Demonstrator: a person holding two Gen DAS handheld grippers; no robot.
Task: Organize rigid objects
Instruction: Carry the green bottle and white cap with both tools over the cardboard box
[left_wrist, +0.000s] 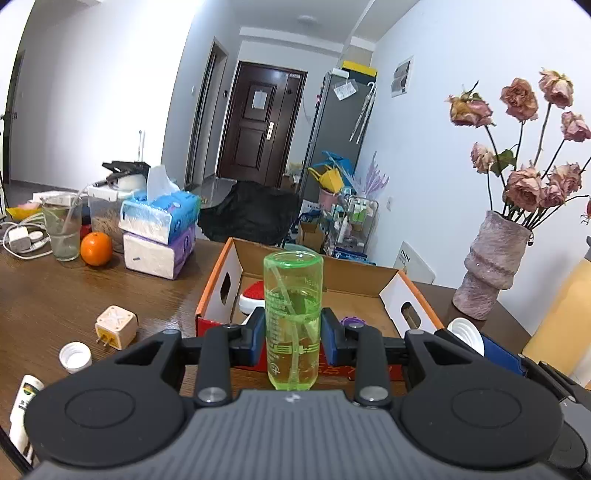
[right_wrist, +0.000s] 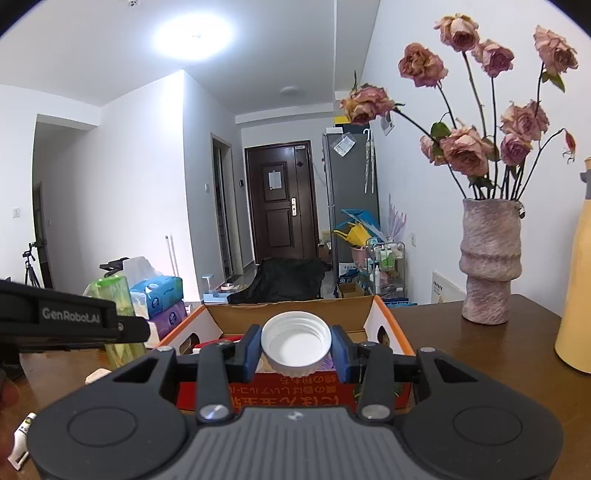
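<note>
The right gripper (right_wrist: 296, 347) held a white screw cap (right_wrist: 295, 338) between its blue pads, open side facing the camera, in front of an orange-edged cardboard box (right_wrist: 388, 325) on a wooden table (right_wrist: 480, 354). The left gripper (right_wrist: 127, 329) reached in from the left, beside a green bottle (right_wrist: 114, 288). A vase of dried roses (right_wrist: 487, 258) stood to the right.

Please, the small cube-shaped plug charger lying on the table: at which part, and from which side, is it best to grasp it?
Likely from above, jaws across two opposite flat sides of the cube charger. Its prongs point toward the camera, so avoid that face. The loose white cap lies close in front but apart, so approaching from above probably clears it.
</note>
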